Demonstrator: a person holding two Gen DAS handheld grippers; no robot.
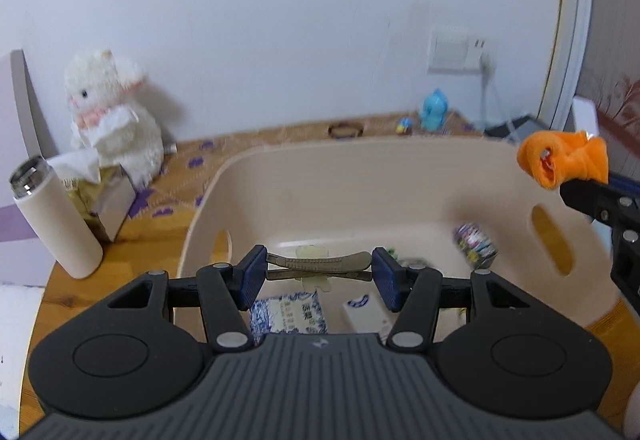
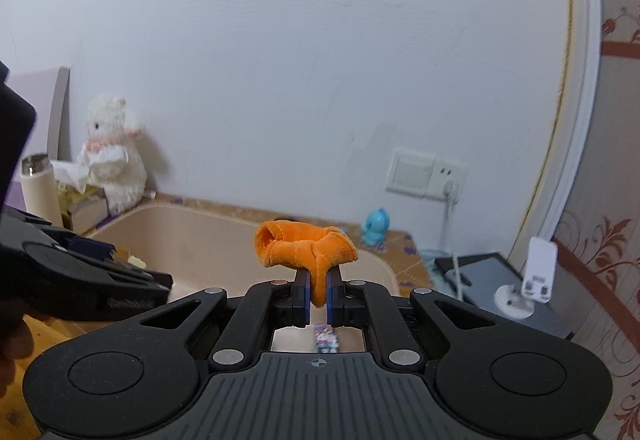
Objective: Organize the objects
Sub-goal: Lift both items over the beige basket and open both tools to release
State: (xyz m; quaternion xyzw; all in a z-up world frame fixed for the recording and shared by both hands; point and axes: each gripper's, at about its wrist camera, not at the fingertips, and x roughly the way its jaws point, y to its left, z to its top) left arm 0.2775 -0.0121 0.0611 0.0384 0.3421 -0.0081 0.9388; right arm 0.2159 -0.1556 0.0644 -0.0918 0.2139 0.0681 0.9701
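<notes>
My left gripper (image 1: pixel 319 268) is shut on a metal hair clip (image 1: pixel 318 264), held lengthwise between its blue pads over the beige plastic basket (image 1: pixel 360 176). My right gripper (image 2: pixel 318 290) is shut on a rolled orange cloth (image 2: pixel 304 248), held above the basket's right side; the cloth also shows in the left wrist view (image 1: pixel 562 158). Inside the basket lie a blue-white packet (image 1: pixel 288 314), a white box (image 1: pixel 366 310) and a small patterned roll (image 1: pixel 476 242).
A white plush toy (image 1: pixel 112 112), a tissue box (image 1: pixel 104 192) and a cream thermos (image 1: pixel 56 212) stand left of the basket on the wooden table. A blue figurine (image 1: pixel 434 110) and a bracelet (image 1: pixel 346 129) lie behind it. A tablet (image 2: pixel 500 280) and white stand (image 2: pixel 532 280) sit right.
</notes>
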